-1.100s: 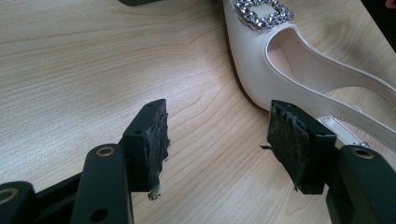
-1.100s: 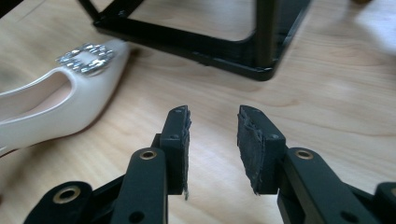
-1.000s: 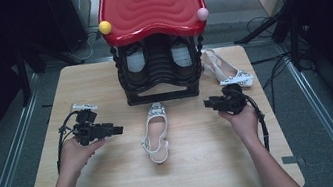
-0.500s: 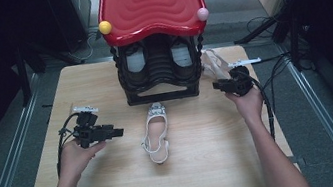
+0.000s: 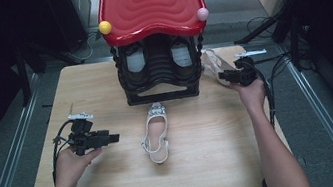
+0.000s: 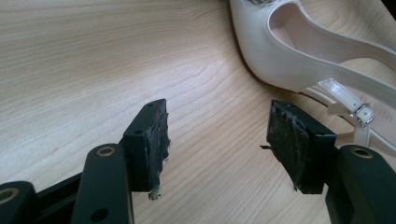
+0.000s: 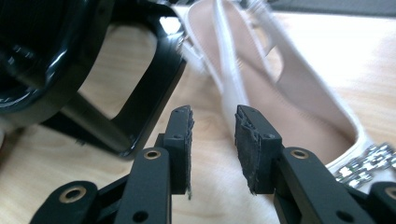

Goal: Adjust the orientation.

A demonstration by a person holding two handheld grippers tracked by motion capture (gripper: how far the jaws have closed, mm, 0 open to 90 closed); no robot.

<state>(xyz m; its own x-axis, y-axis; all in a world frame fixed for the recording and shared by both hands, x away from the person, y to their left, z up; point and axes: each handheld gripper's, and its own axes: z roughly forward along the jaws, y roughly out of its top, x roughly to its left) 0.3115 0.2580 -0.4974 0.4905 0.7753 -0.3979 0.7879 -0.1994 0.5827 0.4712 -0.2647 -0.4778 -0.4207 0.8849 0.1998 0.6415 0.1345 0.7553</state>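
High view: right gripper (image 5: 226, 77) sat upper right of frame, beside white shoe (image 5: 211, 64) next to black rack (image 5: 162, 93). Right gripper view: jaws narrowly apart, just been closing, nothing between them, shoe (image 7: 289, 107) just ahead. Left gripper (image 5: 111, 138) lower left, jaws wide apart, empty. Second white shoe (image 5: 155, 133) lay mid-table.

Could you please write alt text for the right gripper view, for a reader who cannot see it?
The right hand-held gripper points its two black jaws, slightly apart with nothing between them, at a white slingback shoe lying on the wooden table. A glossy black rack stands at the left, just beside the shoe.
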